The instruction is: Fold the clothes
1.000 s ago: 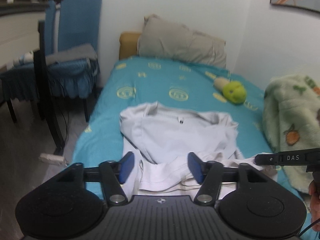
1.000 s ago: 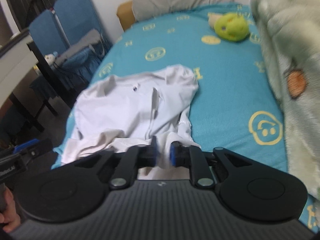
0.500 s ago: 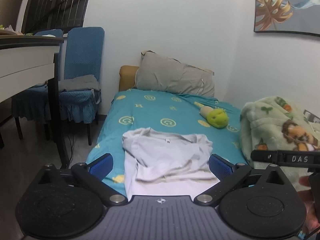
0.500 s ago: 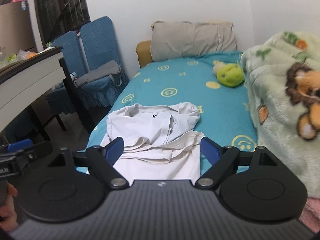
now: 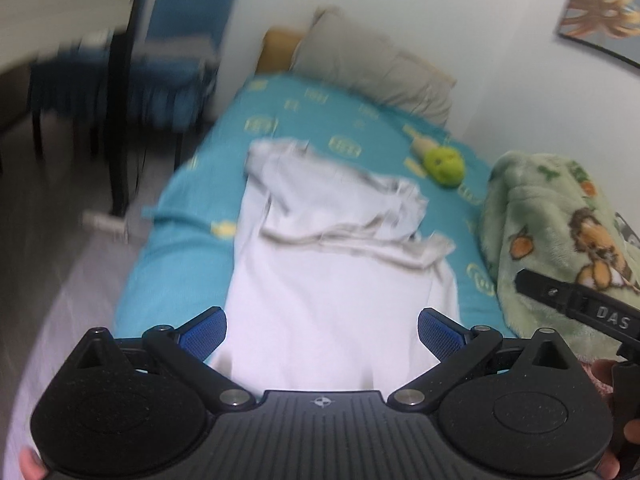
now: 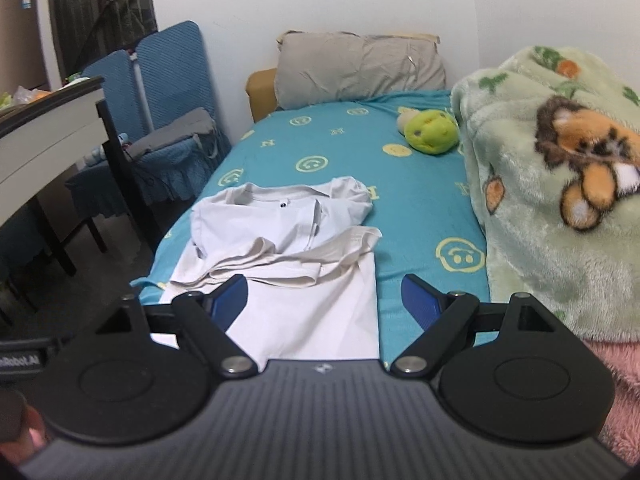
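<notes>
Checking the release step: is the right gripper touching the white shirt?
Apart. In the right wrist view the right gripper stands wide open above the white shirt, both blue pads clear of the cloth, nothing between them.

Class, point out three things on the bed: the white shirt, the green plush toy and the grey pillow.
white shirt (image 6: 316,312), right wrist view, on its flat lower body.
green plush toy (image 6: 430,132), right wrist view, on its round head.
grey pillow (image 6: 360,66), right wrist view, on its front face.
</notes>
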Action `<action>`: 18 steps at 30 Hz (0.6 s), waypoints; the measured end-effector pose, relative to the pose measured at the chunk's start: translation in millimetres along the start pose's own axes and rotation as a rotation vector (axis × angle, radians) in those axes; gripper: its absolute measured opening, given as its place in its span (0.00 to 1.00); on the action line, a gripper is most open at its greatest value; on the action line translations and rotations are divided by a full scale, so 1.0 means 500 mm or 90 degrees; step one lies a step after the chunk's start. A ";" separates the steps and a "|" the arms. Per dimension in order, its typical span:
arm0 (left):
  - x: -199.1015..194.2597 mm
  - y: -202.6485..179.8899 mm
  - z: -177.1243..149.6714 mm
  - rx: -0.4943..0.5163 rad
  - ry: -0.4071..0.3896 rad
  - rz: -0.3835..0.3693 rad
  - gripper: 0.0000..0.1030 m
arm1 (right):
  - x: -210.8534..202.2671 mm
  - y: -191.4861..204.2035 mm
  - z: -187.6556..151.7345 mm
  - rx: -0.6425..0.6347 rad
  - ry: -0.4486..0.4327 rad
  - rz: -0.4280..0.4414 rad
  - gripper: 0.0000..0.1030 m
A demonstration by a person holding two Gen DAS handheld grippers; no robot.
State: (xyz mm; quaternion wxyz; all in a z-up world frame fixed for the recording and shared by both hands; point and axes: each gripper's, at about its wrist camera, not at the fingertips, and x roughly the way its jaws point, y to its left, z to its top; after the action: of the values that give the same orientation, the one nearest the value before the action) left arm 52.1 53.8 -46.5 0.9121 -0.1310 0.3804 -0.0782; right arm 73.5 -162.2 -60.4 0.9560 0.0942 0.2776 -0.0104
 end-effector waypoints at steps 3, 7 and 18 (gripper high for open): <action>0.024 0.018 0.000 -0.025 0.035 0.002 1.00 | 0.006 -0.001 -0.001 0.009 0.008 0.001 0.83; 0.061 0.040 -0.006 -0.090 0.083 -0.015 1.00 | 0.013 -0.007 -0.003 0.021 0.020 0.003 0.83; 0.113 0.109 -0.017 -0.250 0.154 -0.021 0.96 | 0.006 -0.003 -0.002 0.020 -0.004 -0.005 0.07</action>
State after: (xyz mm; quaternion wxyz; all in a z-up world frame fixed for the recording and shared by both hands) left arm 87.6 90.4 -106.6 0.8155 -0.3021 0.4925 -0.0326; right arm 75.4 -163.3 -62.9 0.9553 0.1080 0.2744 -0.0190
